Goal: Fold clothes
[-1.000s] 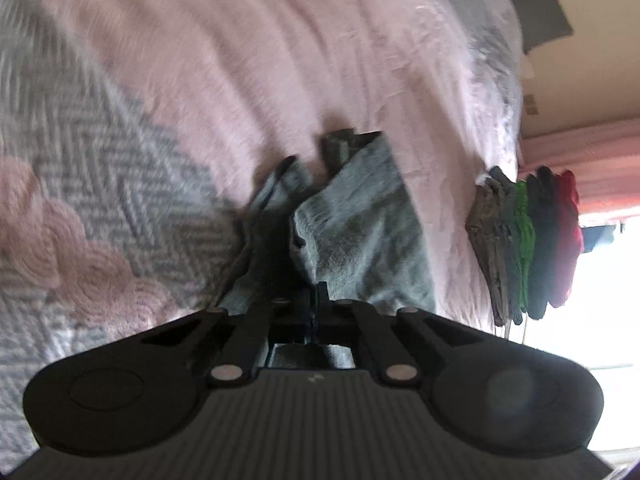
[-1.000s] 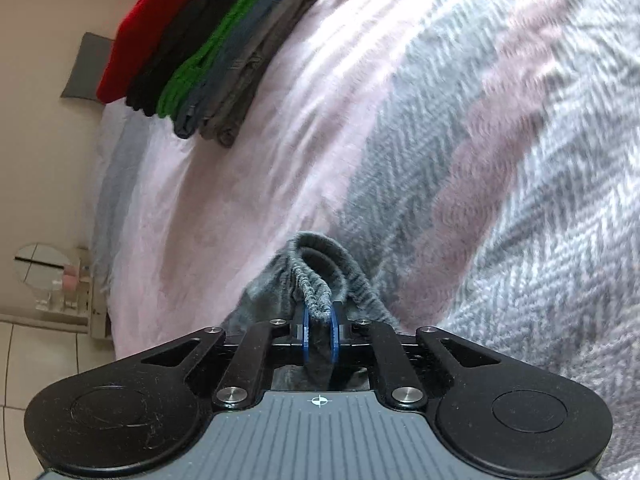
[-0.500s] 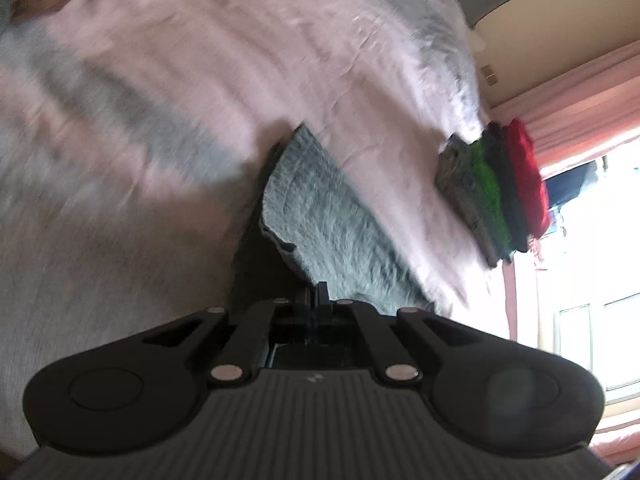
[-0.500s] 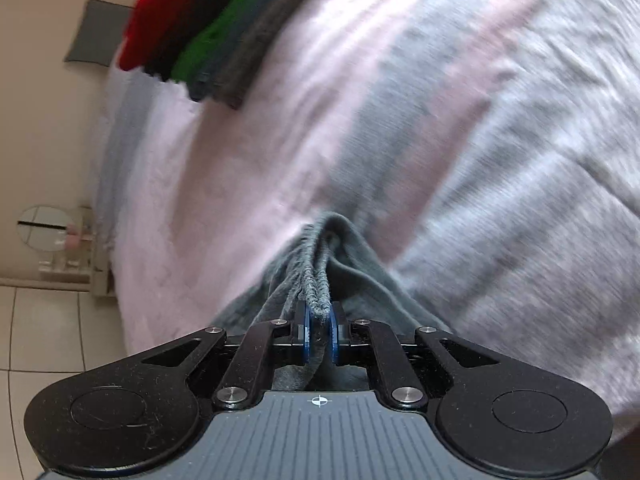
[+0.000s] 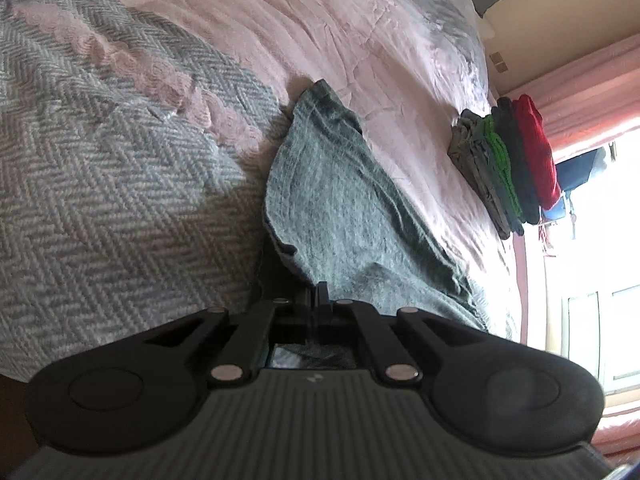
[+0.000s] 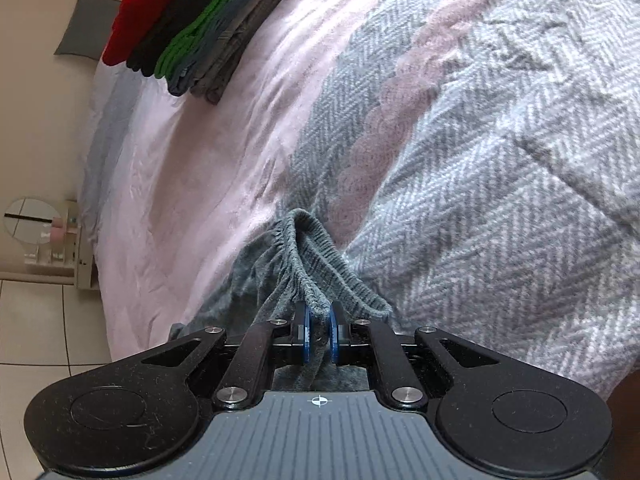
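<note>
A grey knit garment (image 5: 340,200) stretches out over the bed from my left gripper (image 5: 316,294), which is shut on its near edge. In the right wrist view the same garment's ribbed elastic band (image 6: 308,256) bunches up between blue pads (image 6: 306,334), with my right gripper (image 6: 319,330) shut on it. The cloth between the two grippers lies partly spread and partly creased on the bedcover.
A stack of folded clothes (image 5: 508,164) in grey, green, black and red sits further along the pink sheet (image 5: 360,32), seen too as the stack (image 6: 196,28). A grey herringbone blanket (image 6: 500,184) covers the bed. A grey pillow (image 6: 86,24), a small mirror (image 6: 30,220) and tiled floor (image 6: 40,320) lie beyond.
The left view swung and steadied; the grey garment now lies longer and flatter, pulled out from a crumpled heap. Both grippers stayed shut on the cloth.
</note>
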Demonstrator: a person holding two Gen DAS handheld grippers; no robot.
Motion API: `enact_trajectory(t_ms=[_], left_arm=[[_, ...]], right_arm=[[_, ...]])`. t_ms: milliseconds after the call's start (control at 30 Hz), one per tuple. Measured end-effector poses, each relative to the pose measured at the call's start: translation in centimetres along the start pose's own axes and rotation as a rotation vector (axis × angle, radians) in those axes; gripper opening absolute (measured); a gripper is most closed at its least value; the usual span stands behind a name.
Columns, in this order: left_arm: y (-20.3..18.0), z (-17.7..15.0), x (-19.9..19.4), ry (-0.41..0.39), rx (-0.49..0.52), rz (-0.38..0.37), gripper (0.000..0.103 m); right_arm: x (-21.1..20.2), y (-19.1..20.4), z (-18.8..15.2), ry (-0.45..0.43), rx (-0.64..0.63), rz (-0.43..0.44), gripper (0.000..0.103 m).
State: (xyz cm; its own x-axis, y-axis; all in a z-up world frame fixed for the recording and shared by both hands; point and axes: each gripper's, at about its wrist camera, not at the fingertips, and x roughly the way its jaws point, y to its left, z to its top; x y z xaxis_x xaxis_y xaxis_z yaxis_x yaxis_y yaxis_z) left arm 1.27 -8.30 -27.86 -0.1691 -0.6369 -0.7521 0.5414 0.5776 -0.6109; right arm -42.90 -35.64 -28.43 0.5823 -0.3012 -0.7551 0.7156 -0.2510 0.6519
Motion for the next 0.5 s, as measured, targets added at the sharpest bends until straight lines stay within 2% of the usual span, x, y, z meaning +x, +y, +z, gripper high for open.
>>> enact_trajectory(t_ms=[200, 367, 500], left_arm=[[0.5, -0.2, 0.5, 0.011, 0.015, 0.004, 0.000], [0.4, 0.4, -0.2, -0.028, 0.022, -0.046, 0.000], [1.2, -0.3, 0.5, 0.011, 0.022, -0.015, 0.000]], right_arm=[[0.0, -0.5, -0.2, -0.001, 0.001, -0.012, 0.008], [-0.8, -0.3, -0.1, -0.008, 0.004, 0.019, 0.008], [-0.4, -1.1, -0.5, 0.008, 0.011, -0.013, 0.008]])
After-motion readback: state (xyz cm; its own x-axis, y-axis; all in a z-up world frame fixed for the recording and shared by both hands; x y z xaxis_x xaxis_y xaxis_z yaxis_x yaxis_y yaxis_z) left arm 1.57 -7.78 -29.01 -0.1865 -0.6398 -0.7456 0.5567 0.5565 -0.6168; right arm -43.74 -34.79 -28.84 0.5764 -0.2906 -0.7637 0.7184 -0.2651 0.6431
